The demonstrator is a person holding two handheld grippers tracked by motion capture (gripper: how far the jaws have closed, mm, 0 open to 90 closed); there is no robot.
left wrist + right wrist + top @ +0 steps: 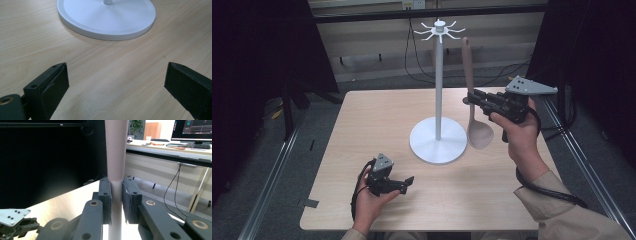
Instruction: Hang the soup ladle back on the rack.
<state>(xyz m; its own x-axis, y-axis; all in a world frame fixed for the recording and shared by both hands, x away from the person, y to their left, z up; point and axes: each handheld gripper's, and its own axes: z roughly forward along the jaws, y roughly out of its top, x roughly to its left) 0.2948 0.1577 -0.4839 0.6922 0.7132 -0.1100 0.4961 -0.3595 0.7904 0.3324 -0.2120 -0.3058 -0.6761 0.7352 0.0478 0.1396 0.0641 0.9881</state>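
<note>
I hold the spoon (473, 110) upright beside the stand (438, 131), right tongs (473, 98) clamped mid-handle, bowl down over the worktop (362, 130). It looks light, stiff and smooth; I judge a higher grip would swing. Left tongs (117, 85) gape, empty.

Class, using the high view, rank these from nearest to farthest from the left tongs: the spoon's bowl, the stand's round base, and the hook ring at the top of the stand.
1. Stand's round base: just up and right of the left tongs.
2. Spoon's bowl: right of the base, beyond it.
3. Hook ring: atop the pole, farthest.
</note>
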